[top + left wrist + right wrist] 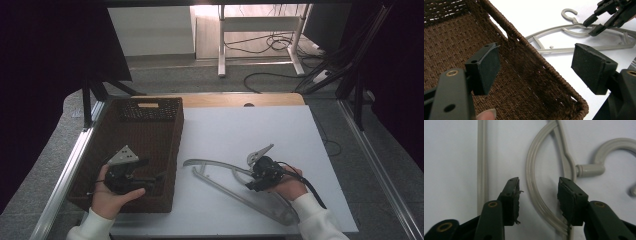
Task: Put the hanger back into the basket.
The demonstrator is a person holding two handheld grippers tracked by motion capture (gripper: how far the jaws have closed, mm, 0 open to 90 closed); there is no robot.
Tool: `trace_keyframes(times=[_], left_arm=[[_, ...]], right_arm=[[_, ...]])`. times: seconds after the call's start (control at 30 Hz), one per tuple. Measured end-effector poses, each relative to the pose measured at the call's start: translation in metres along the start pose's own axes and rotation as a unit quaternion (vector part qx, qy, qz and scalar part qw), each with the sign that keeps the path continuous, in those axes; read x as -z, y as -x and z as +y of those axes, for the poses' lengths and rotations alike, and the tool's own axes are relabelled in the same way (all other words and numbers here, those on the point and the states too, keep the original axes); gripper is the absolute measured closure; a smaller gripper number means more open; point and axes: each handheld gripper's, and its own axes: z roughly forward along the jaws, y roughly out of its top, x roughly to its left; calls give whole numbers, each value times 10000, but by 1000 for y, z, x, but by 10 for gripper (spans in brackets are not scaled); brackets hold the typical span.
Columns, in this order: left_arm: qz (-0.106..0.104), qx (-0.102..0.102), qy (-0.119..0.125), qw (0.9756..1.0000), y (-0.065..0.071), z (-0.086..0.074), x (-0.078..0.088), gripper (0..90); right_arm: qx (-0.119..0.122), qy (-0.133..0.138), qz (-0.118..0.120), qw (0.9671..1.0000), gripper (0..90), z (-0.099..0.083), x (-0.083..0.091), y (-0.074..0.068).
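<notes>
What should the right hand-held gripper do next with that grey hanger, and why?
Probably close the jaws the rest of the way. The right hand-held gripper already straddles the curved neck of the grey hanger, with gaps still visible between the pads and the plastic, so it has no grip yet. The hanger lies flat on the white table, beside the brown basket, a likely destination.

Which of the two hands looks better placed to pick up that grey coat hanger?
The right. Its hand-held gripper already straddles the hanger, jaws apart around the curved bar, not yet pressing. The left hand-held gripper hangs open over the basket, away from it.
</notes>
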Motion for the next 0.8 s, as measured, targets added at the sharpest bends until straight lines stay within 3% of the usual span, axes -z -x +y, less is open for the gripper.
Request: trace_keyframes(times=[0.13, 0.5, 0.63, 0.7, 0.8], left_arm=[[5, 18, 1, 10000, 0, 0, -1, 223], [22, 28, 39, 10000, 0, 0, 2, 222], [16, 28, 38, 10000, 0, 0, 2, 222], [17, 19, 31, 10000, 0, 0, 1, 222], [20, 16, 9, 10000, 0, 0, 0, 220]], right_arm=[[214, -97, 57, 9997, 569, 5, -7, -5], [254, -245, -76, 9994, 620, 11, -13, -8], [385, -304, -180, 9986, 688, 13, -14, -12], [371, -327, -232, 9985, 756, 14, -14, -13], [382, -331, -233, 9984, 783, 14, -14, -12]])
